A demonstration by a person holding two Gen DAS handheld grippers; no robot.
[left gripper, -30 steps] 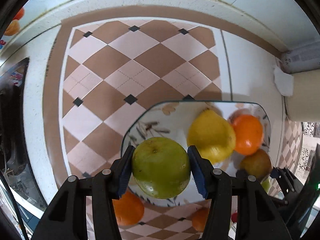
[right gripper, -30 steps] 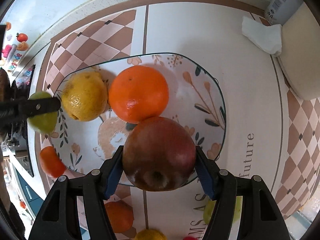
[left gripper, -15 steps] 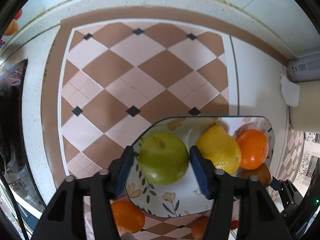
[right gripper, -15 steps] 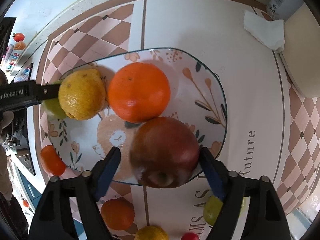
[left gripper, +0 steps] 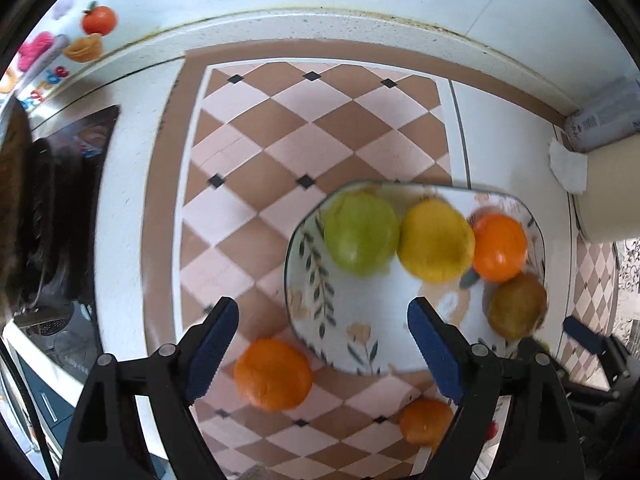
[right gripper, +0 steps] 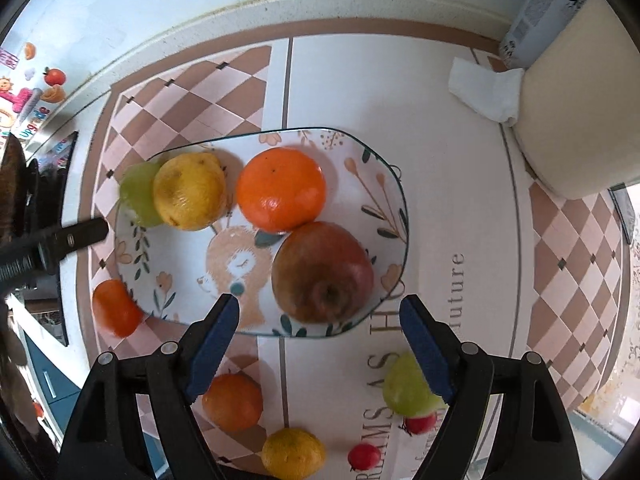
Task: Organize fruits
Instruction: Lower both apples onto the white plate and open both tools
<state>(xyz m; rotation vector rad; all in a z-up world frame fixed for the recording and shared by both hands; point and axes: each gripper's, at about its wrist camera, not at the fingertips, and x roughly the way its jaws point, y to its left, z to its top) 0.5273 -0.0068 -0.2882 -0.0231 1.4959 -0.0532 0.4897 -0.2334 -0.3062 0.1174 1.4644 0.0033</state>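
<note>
A patterned plate (right gripper: 180, 280) (left gripper: 344, 328) on the mat holds a green apple (left gripper: 360, 234) (right gripper: 136, 196), a lemon (left gripper: 436, 240) (right gripper: 190, 192), an orange (left gripper: 500, 246) (right gripper: 280, 188) and a red apple (right gripper: 322, 272) (left gripper: 518, 306). My left gripper (left gripper: 324, 344) is open and empty, drawn back above the plate's left edge. My right gripper (right gripper: 318, 340) is open and empty, just in front of the red apple.
Loose fruit lies on the mat near the plate: oranges (left gripper: 272, 374) (left gripper: 426, 420) (right gripper: 116, 308) (right gripper: 232, 402), a yellow citrus (right gripper: 294, 454), a green apple (right gripper: 408, 388) and small red fruits (right gripper: 364, 456). A tissue (right gripper: 486, 94) and a cream container (right gripper: 576, 100) stand at the right.
My left gripper let go of the green apple on the plate and drew back. My right gripper let go of the red apple on the plate and drew back.
</note>
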